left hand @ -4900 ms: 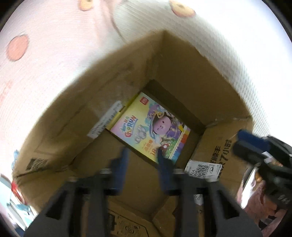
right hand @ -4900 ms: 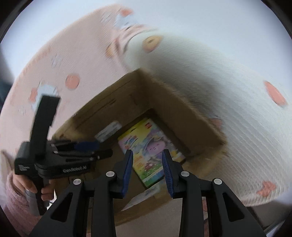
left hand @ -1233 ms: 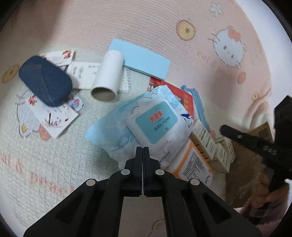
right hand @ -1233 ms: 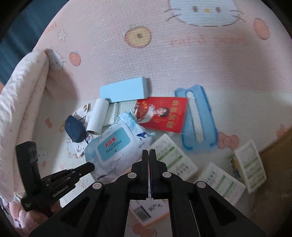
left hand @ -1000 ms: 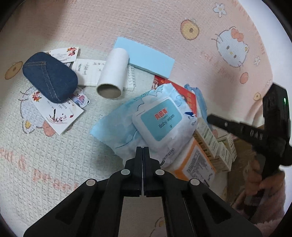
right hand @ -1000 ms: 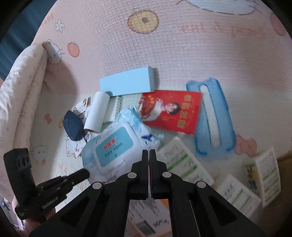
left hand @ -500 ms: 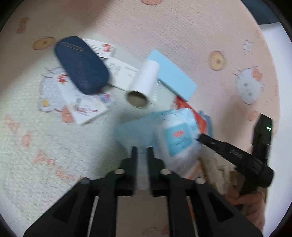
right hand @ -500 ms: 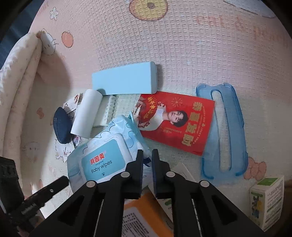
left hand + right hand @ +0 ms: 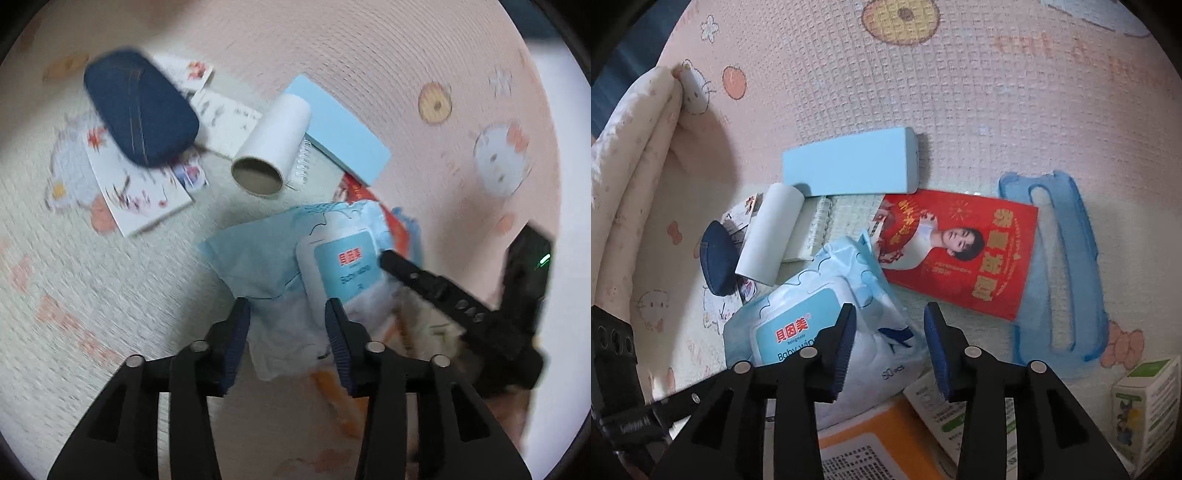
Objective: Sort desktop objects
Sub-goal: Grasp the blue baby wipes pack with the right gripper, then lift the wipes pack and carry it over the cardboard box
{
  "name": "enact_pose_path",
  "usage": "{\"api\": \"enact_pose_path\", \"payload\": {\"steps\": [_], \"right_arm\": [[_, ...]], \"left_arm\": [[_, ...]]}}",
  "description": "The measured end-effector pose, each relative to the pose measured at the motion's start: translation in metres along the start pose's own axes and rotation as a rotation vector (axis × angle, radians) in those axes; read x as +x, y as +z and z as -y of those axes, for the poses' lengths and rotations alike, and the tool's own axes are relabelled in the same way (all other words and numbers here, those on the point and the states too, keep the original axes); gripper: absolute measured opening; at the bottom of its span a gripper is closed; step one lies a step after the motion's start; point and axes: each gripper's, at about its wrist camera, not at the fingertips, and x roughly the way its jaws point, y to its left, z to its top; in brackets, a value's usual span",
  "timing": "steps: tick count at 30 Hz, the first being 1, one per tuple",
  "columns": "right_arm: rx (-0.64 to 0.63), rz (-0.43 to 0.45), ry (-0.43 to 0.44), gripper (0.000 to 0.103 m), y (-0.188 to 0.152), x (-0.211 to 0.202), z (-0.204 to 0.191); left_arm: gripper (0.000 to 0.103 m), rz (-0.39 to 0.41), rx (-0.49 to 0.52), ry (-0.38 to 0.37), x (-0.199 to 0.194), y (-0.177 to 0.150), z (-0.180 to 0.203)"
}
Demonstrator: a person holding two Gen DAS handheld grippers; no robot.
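A light blue pack of baby wipes (image 9: 340,258) (image 9: 812,314) lies on the pink play mat among scattered items. My left gripper (image 9: 288,310) hovers over the pack's crumpled near end. Its jaws stand apart and the pads touch nothing. My right gripper (image 9: 888,317) hangs over the pack's other end, jaws opening, with the wrapper showing below the gap and not pinched. In the left wrist view the right gripper's fingers (image 9: 391,260) reach in over the pack's label.
Around the pack lie a red printed packet (image 9: 960,254), a light blue box (image 9: 849,166), a white roll (image 9: 772,236), a denim case (image 9: 140,110) on cards, a blue plastic frame (image 9: 1082,266), an orange box (image 9: 871,443) and white-green cartons (image 9: 1145,398). A folded blanket (image 9: 628,147) borders the left.
Both grippers were shut a second ago and now stand open. Both have closed in on the wipes pack, and the left view has rolled.
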Motion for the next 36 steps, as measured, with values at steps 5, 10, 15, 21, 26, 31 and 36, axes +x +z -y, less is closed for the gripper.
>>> {"api": "enact_pose_path", "payload": {"steps": [5, 10, 15, 21, 26, 31, 36], "right_arm": [[-0.05, -0.042, 0.015, 0.023, -0.013, -0.01, -0.015], [0.04, -0.098, 0.126, 0.023, -0.045, -0.014, -0.019], [0.165, -0.059, 0.131, 0.023, -0.058, -0.018, -0.008], [0.127, -0.066, 0.064, 0.025, -0.046, -0.01, -0.012], [0.211, -0.061, 0.127, 0.027, -0.041, -0.001, -0.004], [0.281, -0.074, 0.197, 0.033, -0.04, 0.007, 0.001], [0.28, -0.047, 0.207, 0.036, -0.044, 0.008, -0.003]], "left_arm": [[0.018, 0.034, 0.083, 0.098, -0.007, 0.01, -0.007], [0.018, 0.041, 0.059, 0.088, -0.016, 0.03, -0.029], [0.051, -0.042, 0.081, 0.021, -0.011, 0.034, -0.034], [0.054, -0.015, 0.104, 0.027, -0.011, 0.024, -0.028], [0.054, -0.02, 0.044, -0.012, -0.007, 0.03, -0.034], [0.054, -0.013, -0.009, -0.051, -0.001, 0.036, -0.038], [0.051, 0.005, -0.039, -0.059, 0.0, 0.035, -0.038]]}}
